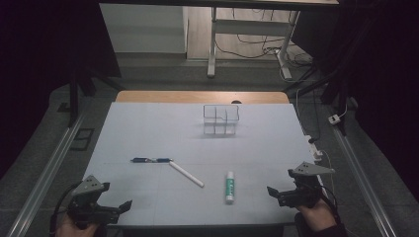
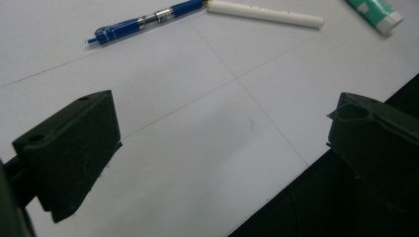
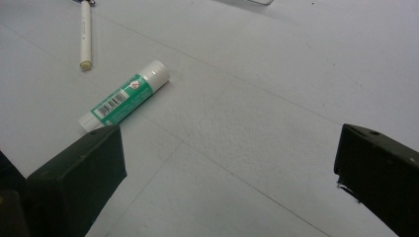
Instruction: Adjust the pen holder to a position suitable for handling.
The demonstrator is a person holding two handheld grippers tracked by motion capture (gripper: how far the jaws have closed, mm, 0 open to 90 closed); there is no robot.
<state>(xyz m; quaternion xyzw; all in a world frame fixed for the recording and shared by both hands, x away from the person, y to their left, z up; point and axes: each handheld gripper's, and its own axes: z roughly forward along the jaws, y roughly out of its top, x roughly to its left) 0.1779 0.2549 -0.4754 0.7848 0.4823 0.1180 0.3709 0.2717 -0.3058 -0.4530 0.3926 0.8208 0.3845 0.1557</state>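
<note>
From the high view, the left gripper (image 1: 111, 207) and right gripper (image 1: 279, 193) hover at the near table (image 1: 148, 128) corners, with a glue stick (image 1: 230, 186), white stick (image 1: 187, 174) and blue pen (image 1: 151, 160) lying between them and a clear organizer (image 1: 221, 120) beyond. The left gripper view shows wide, empty jaws facing the blue pen (image 2: 146, 20). The right gripper view shows jaws equally wide, nearest the glue stick (image 3: 124, 95): probably light, stiff and smooth, best pinched mid-barrel.

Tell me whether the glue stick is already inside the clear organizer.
No. The glue stick lies flat on the table near the right tool, well short of the clear organizer at the far side.
</note>
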